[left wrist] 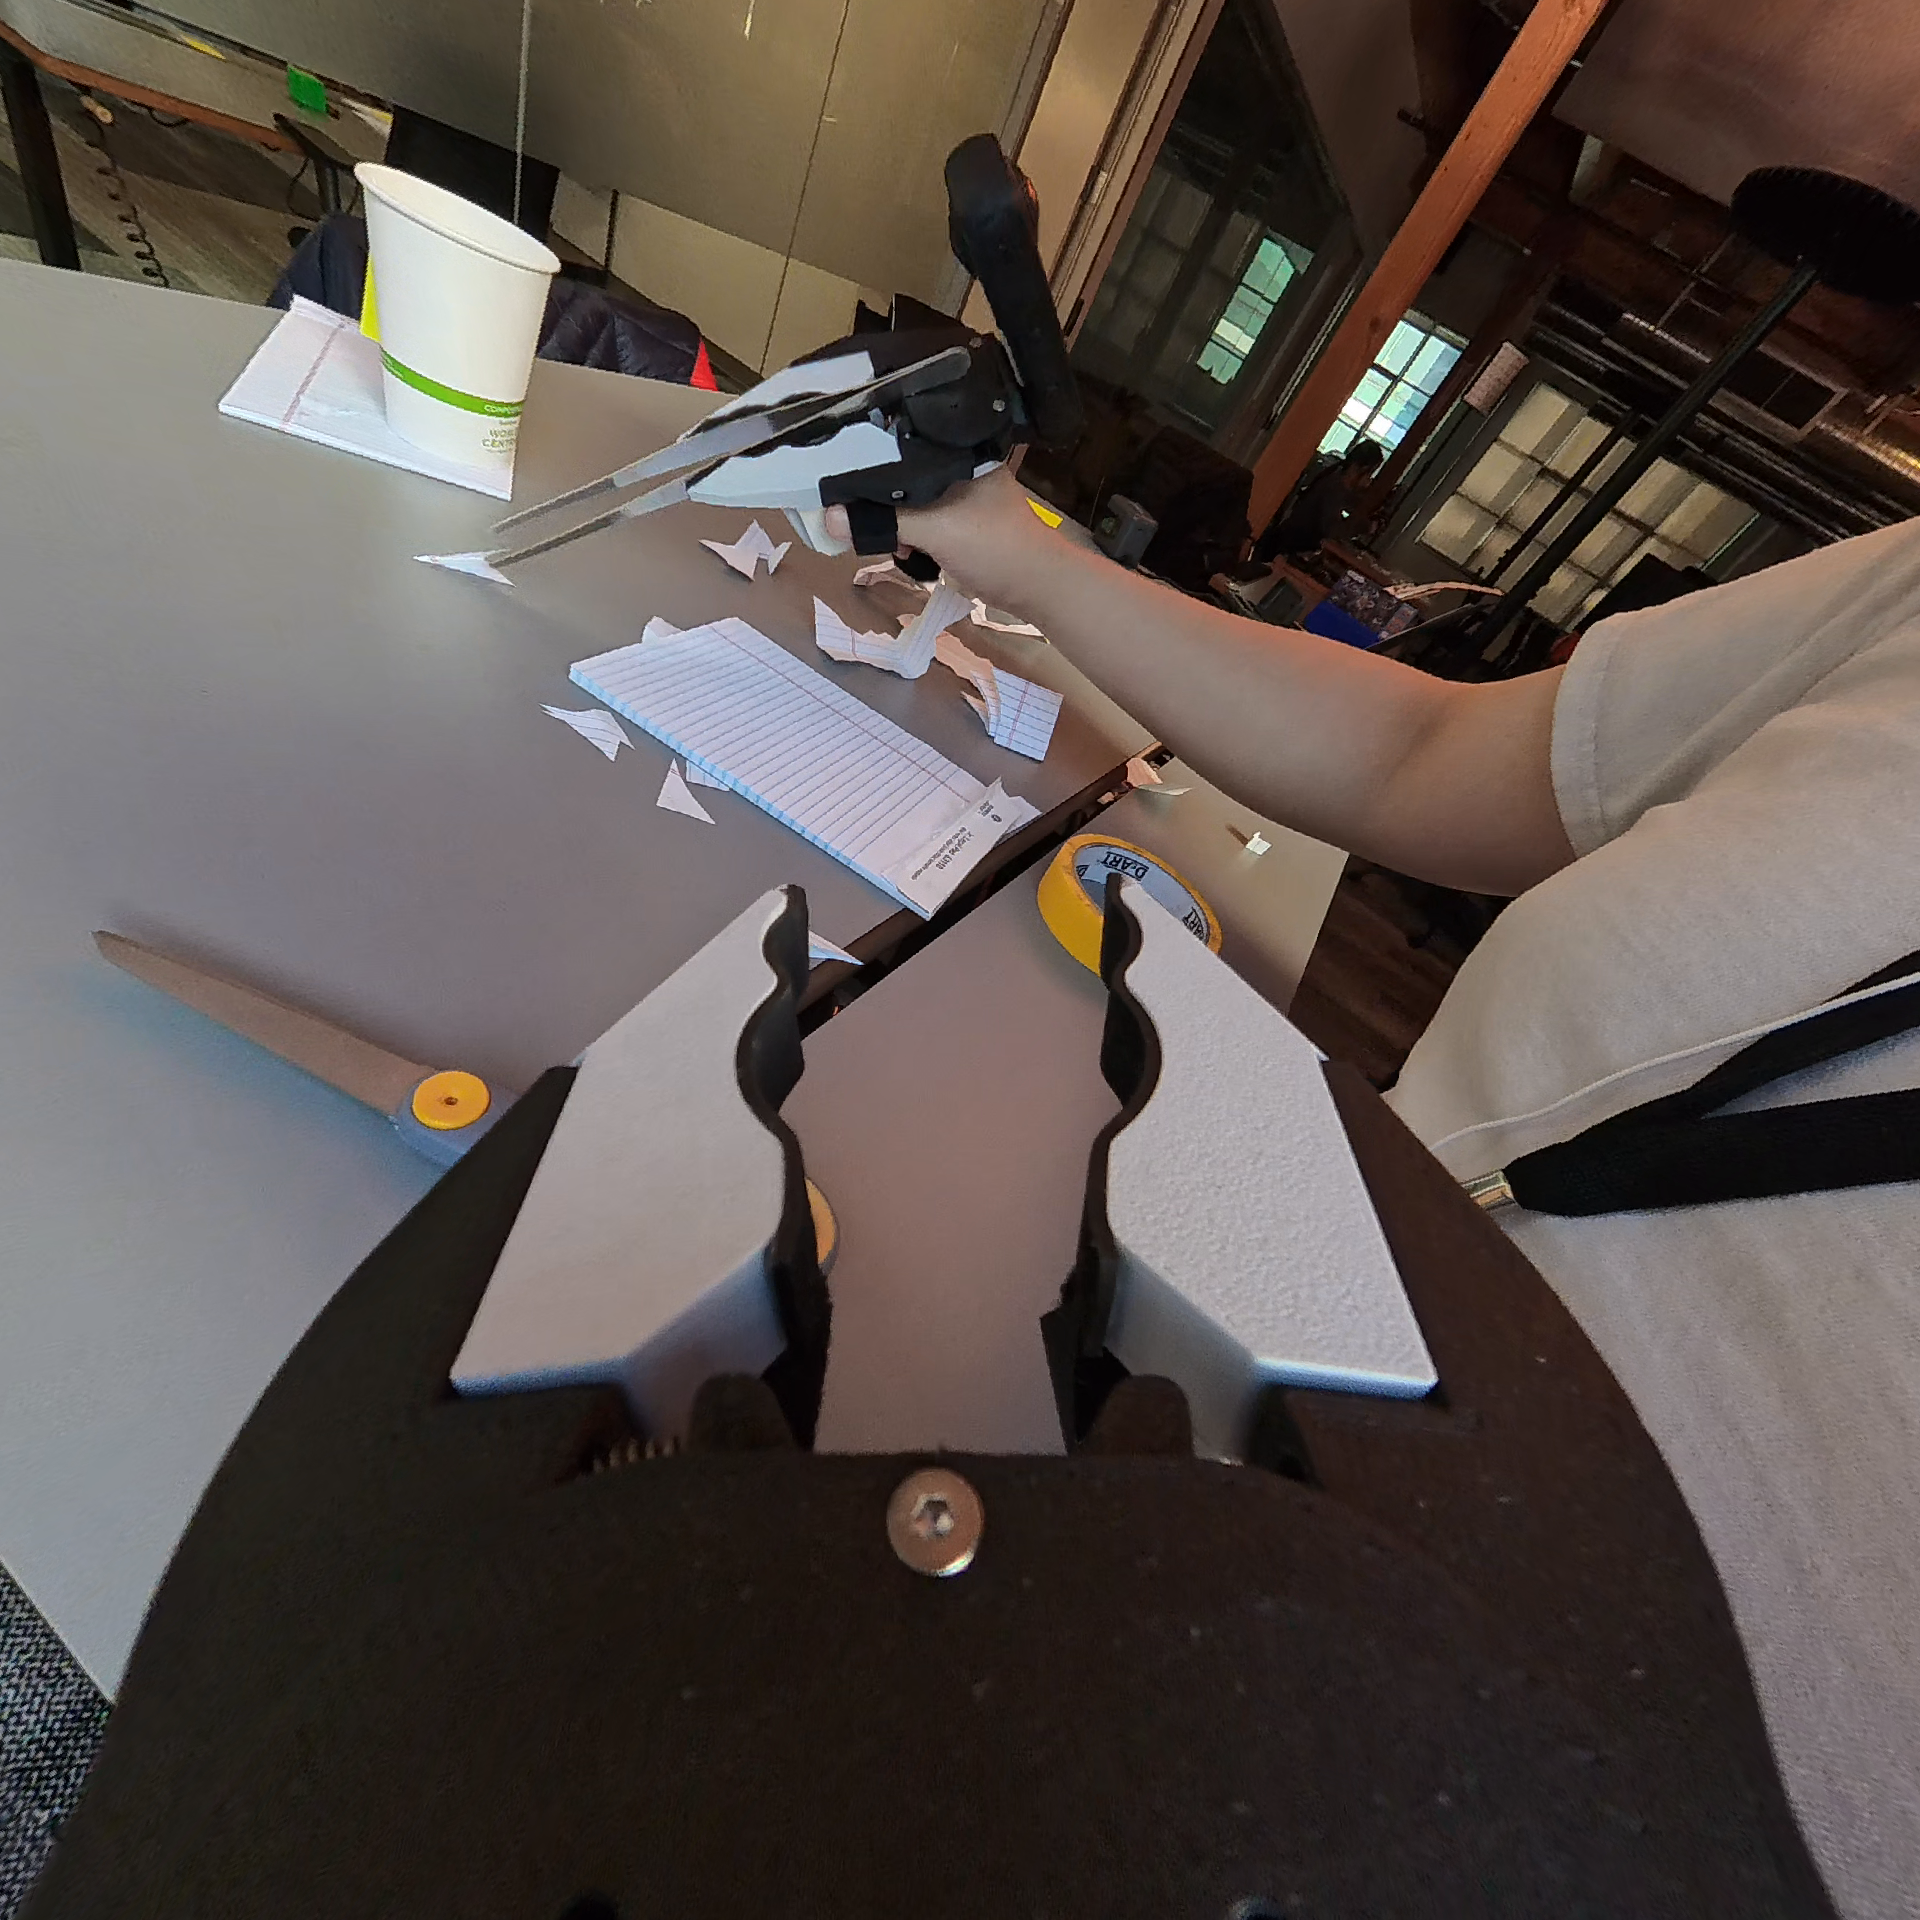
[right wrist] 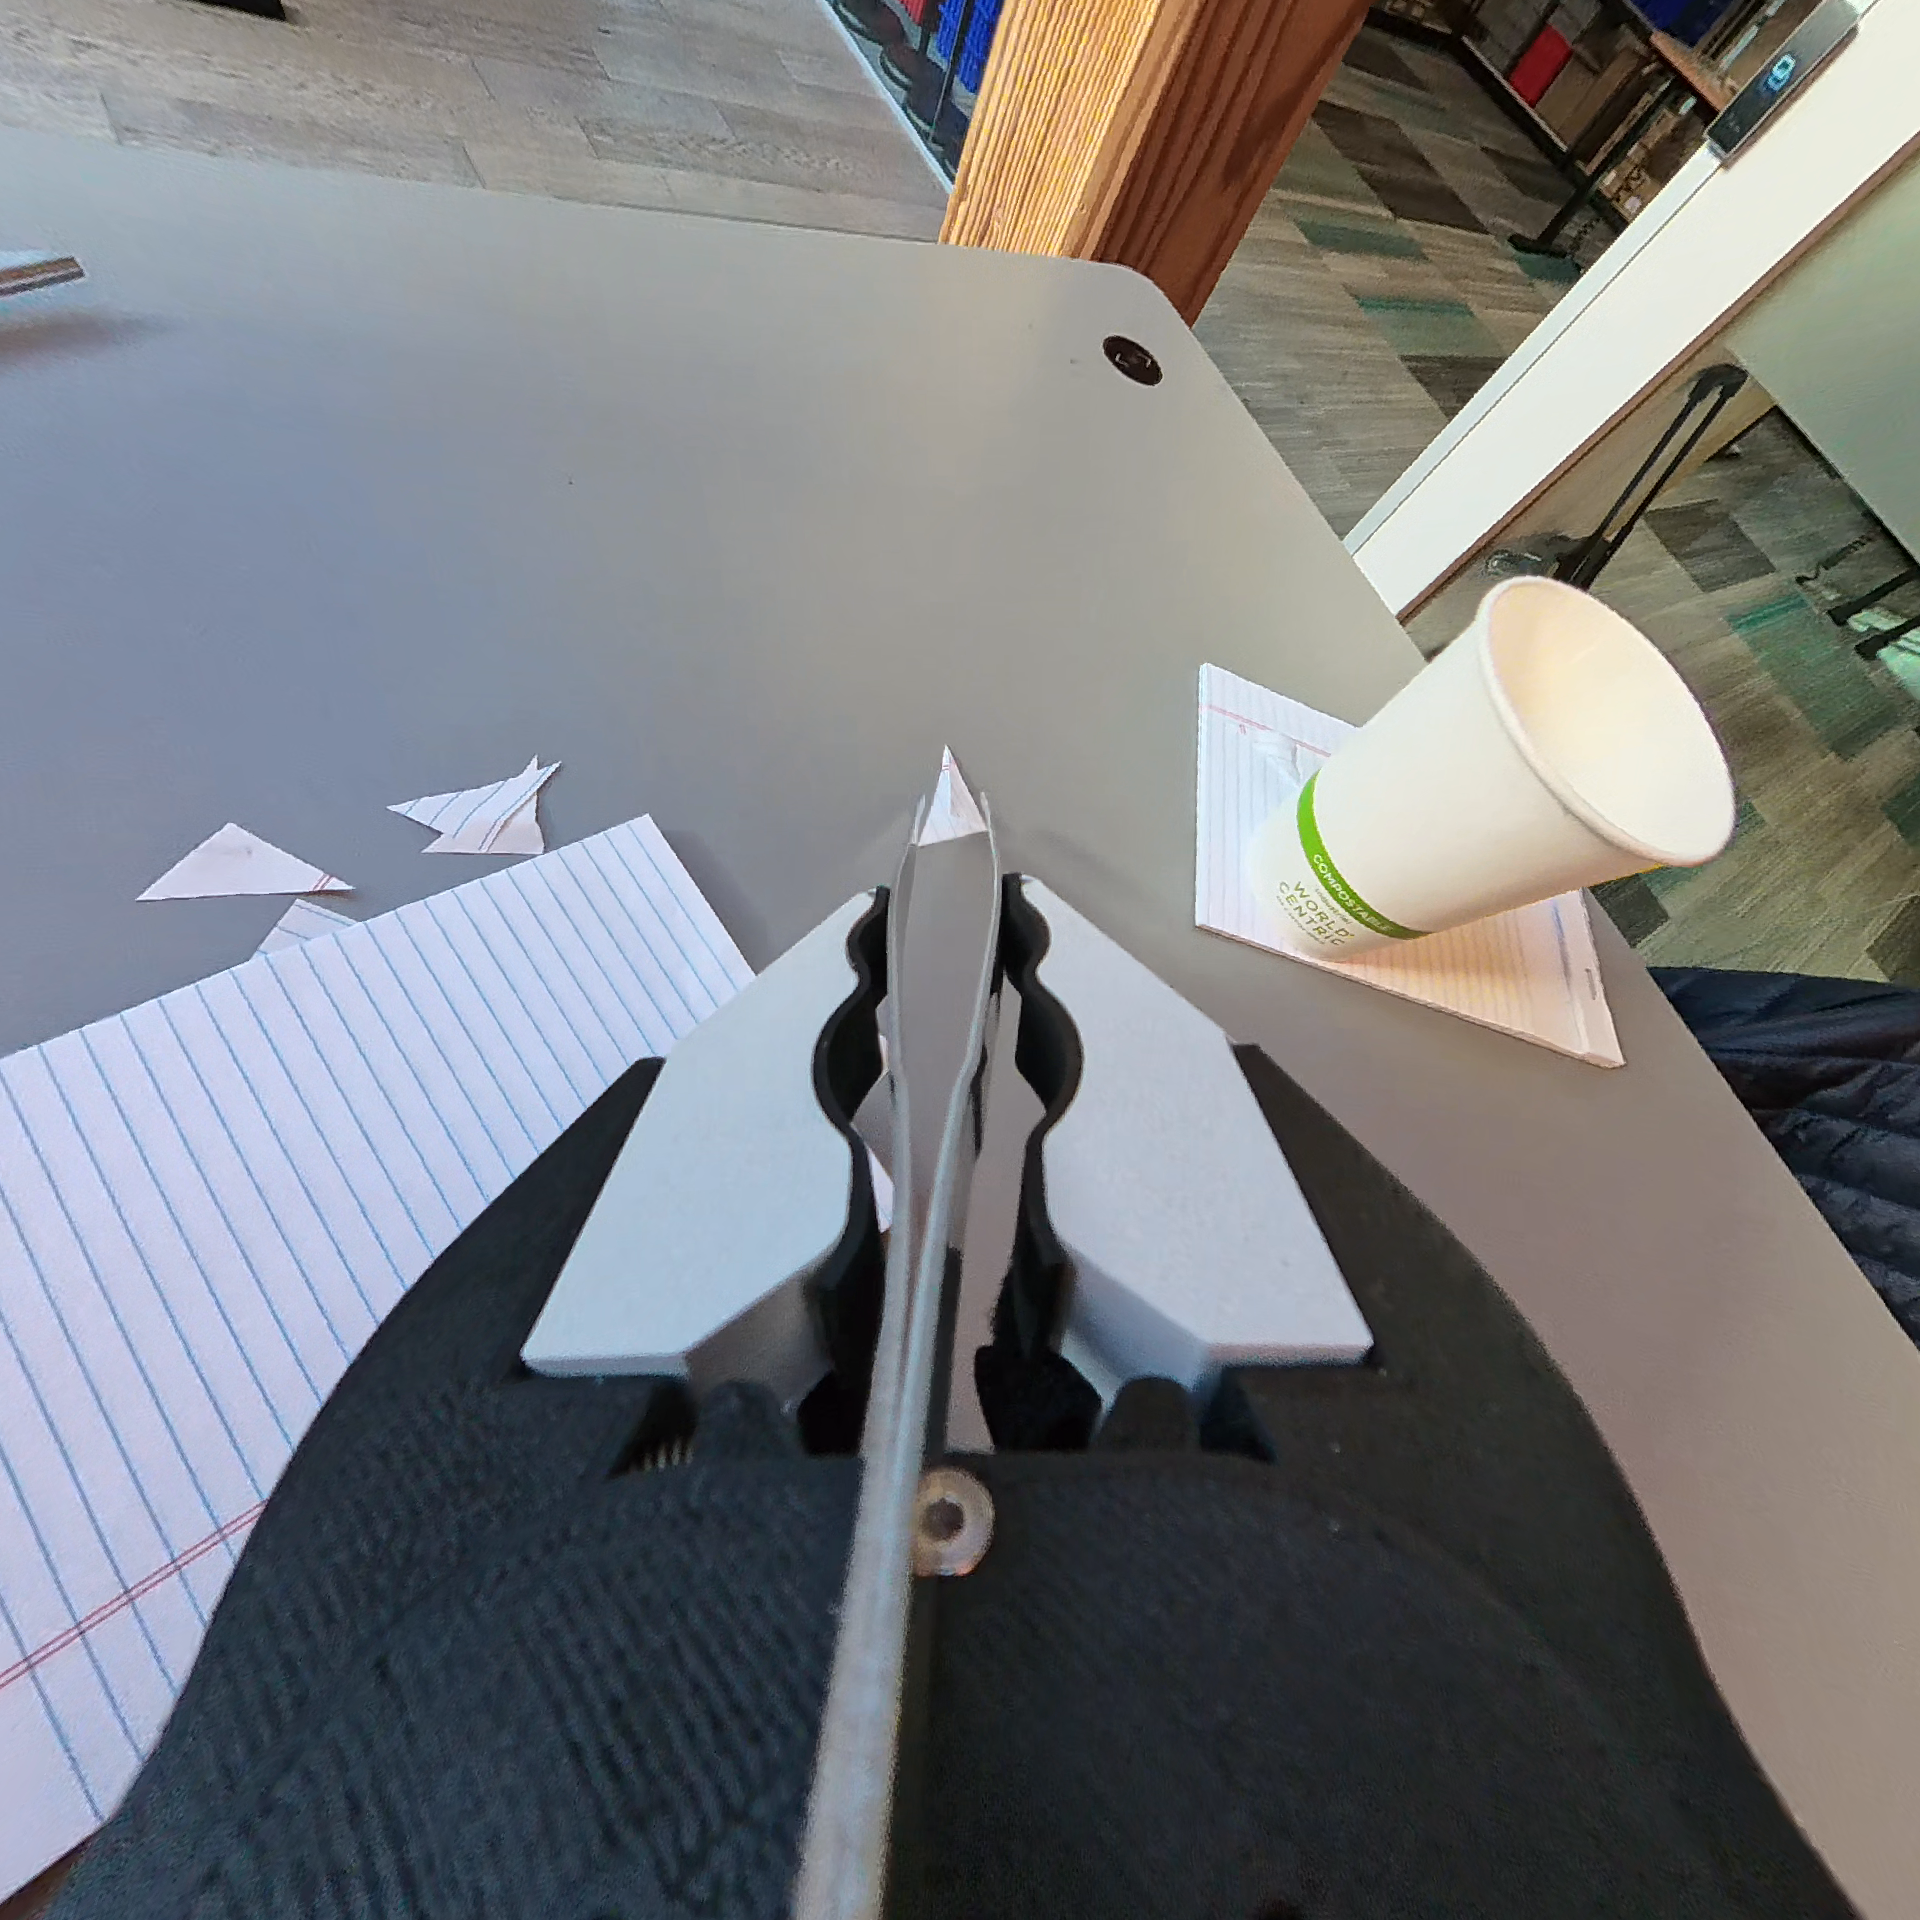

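The right gripper (right wrist: pixel 940 914) pinches long tweezers (right wrist: pixel 940 935) whose tips grip a paper scrap (right wrist: pixel 951 805) on the tabletop (right wrist: pixel 520 468); the left gripper (left wrist: pixel 951 914) hovers with jaws spread, empty, beside scissors (left wrist: pixel 312 1049).

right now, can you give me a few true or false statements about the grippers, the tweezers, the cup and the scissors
1. The right gripper is shut on metal tweezers. True.
2. The left gripper holds the scissors. False: it is open and empty; the scissors lie on the table.
3. The paper cup stands on a lined notepad. True.
4. The tweezer tips are over a small paper scrap. True.
5. The yellow tape roll sits inside the cup. False: it lies on the table.
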`<move>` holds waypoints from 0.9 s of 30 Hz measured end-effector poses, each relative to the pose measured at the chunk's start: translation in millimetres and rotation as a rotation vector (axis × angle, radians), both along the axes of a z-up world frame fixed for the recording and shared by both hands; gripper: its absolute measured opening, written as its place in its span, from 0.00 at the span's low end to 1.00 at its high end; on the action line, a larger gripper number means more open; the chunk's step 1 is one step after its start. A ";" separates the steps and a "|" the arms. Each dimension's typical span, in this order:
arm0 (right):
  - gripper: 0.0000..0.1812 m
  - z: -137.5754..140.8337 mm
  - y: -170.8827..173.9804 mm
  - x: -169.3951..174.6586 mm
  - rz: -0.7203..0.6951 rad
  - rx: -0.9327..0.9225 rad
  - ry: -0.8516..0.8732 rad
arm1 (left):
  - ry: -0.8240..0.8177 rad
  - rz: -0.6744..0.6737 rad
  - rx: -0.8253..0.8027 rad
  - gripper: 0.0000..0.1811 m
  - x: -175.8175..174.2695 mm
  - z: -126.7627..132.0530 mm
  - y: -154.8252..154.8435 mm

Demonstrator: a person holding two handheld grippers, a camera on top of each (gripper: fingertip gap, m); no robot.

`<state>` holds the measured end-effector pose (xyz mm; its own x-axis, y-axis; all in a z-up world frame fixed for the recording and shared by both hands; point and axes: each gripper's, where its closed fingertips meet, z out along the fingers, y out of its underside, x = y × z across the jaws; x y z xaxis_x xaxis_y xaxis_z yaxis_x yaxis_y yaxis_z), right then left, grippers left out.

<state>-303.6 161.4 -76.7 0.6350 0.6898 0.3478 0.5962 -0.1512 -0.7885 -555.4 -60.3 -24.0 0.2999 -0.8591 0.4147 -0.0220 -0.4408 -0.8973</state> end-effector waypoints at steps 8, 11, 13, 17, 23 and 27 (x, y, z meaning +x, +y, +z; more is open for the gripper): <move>0.10 -3.9 5.0 1.1 -0.007 0.024 -0.034 | -0.006 0.007 -0.008 0.30 -0.7 -1.7 2.1; 0.08 -5.7 8.9 -0.2 -0.009 0.022 -0.040 | -0.003 0.005 -0.012 0.30 0.2 -2.9 1.9; 0.07 3.2 9.9 -2.5 -0.007 0.052 -0.026 | 0.001 0.004 -0.013 0.30 0.6 -3.1 1.6; 0.06 38.6 12.7 -3.8 -0.033 0.118 0.027 | 0.001 0.008 -0.011 0.30 -1.2 -2.3 1.9; 0.06 114.9 29.1 40.3 -0.165 0.277 -0.036 | 0.024 -0.003 -0.014 0.30 -1.4 1.4 3.4; 0.06 150.7 59.7 96.6 -0.275 0.238 0.015 | 0.034 0.020 -0.007 0.30 -1.9 2.1 9.9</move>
